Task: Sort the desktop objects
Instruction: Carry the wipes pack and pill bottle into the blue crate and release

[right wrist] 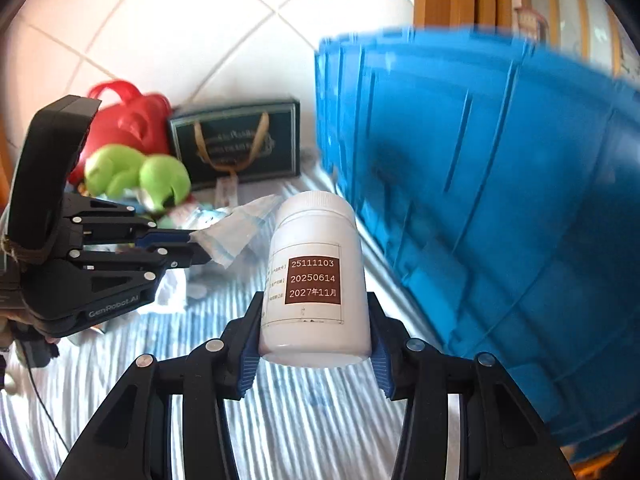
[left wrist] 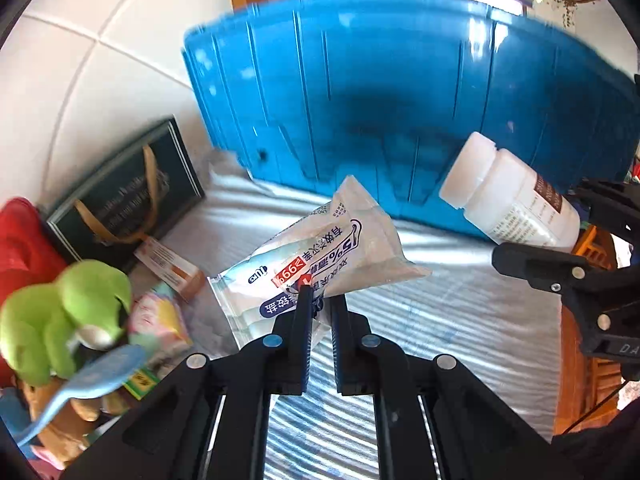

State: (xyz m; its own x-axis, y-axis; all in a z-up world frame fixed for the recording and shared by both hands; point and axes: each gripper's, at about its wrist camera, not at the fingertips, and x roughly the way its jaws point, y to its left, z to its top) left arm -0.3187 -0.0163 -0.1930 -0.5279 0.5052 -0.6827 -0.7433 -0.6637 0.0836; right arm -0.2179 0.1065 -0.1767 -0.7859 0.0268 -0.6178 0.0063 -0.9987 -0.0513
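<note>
- The left gripper (left wrist: 318,300) is clenched on the bottom edge of a wipes pack (left wrist: 320,256), which stands clear of the striped surface (left wrist: 440,320) and leans toward the blue bin (left wrist: 400,100). Pinching a seam suits a limp pouch: the rest hangs free, so it may swing.
- The right gripper (right wrist: 314,344) grasps a white bottle (right wrist: 316,280) low on its body, cap away from the camera, pads on both sides. In the left view the same bottle (left wrist: 508,196) is tilted, cap toward the bin, and lifted off the surface.
- Both items are held up in front of the bin wall, neither inside it yet. My judgement: this is the carry step, and each still has to go over the rim before release.
- Writing on the bottle: a brown label block reads 25111103, 20250614 and 2027年11月; the small print beside it is too fine to read.
- Writing on the pack, upside down from the left camera: "5%", a red tag with ">99", and Chinese text I cannot read with certainty.
- The left gripper's body, seen from the right camera, carries "GenRobot.AI".
- Unsorted things lie by the tiled wall: a green plush (left wrist: 68,312), a red bag (right wrist: 128,120), a dark gift bag (right wrist: 236,144) whose gold lettering is blurred, a small orange box (left wrist: 172,268) and a light-blue comb (left wrist: 88,384).
- Risk, as I judge it: the bottle grip sits near the base, so a sharp tilt could let it slip.
</note>
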